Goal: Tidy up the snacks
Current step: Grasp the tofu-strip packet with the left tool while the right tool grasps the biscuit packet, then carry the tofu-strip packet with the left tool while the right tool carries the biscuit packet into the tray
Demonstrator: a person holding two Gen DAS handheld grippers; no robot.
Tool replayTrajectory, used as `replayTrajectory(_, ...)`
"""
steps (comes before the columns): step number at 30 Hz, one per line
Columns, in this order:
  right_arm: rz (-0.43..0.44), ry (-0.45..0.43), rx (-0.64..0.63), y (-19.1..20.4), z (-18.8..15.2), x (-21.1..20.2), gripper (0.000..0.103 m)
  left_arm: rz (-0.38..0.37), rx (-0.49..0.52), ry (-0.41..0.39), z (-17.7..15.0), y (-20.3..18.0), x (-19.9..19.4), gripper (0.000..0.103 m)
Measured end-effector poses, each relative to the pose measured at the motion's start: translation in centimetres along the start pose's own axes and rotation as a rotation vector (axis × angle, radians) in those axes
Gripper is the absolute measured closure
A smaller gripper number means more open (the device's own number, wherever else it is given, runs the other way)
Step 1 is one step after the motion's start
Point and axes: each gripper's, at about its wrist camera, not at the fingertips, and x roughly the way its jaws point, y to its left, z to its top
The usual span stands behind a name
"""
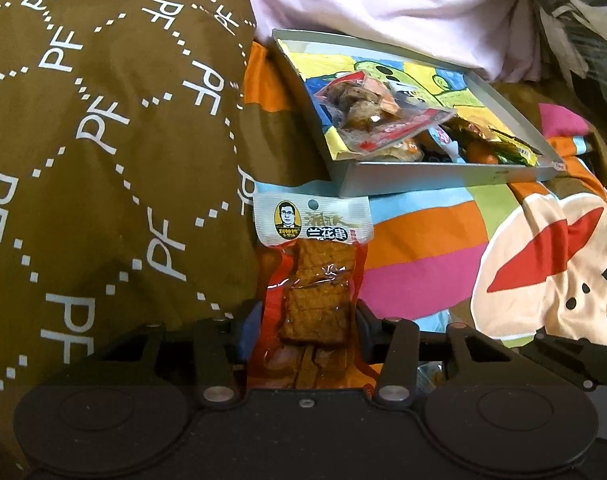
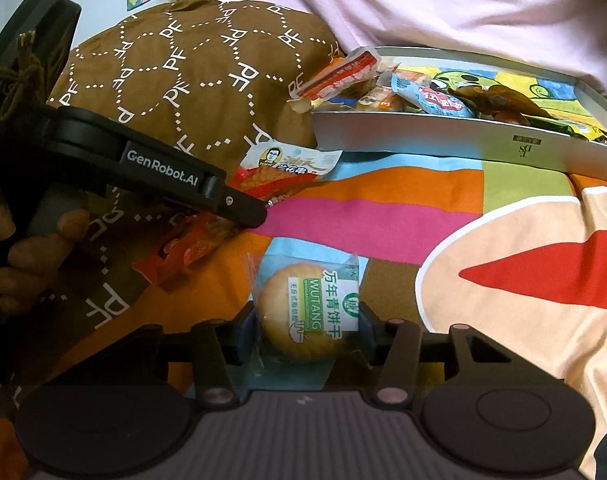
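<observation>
Your left gripper is clamped on the red clear-windowed pouch of brown tofu strips, its white header sticking out past the fingertips, while your right gripper pinches the clear-wrapped round golden biscuit with a green-and-white label between its blue pads. Beyond both sets of fingers, up and to the right, the shallow grey cardboard box lid holds a heap of mixed snack packets. Everything lies on the bright striped bedsheet, with a brown "PF" patterned pillow to the left.

brown lettered pillow, striped multicolour sheet
</observation>
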Motion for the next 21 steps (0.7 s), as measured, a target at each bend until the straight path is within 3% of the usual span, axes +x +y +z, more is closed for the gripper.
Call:
replayTrajectory(11, 0.011, 0.014, -0.016, 0.5, -0.9, -1.5, 0.049, -0.021, -0.054, 0.080, -1.4, -0.7, -2.0, 0.058)
replayTrajectory(14, 0.014, 0.015, -0.014, 0.4, -1.2, -2.0, 0.049, -0.009, -0.028, 0.101, -2.0, -1.0, -1.8, 0.054)
replayTrajectory(18, 0.015, 0.018, -0.009, 0.2, -1.4, -2.3, 0.049, -0.021, -0.011, 0.103, -1.9, -1.3, -1.0, 0.039)
replayTrajectory(21, 0.012, 0.017, -0.009, 0.1, -1.3, -2.5, 0.049, -0.014, 0.004, 0.108, -1.8, -1.5, -0.5, 0.041)
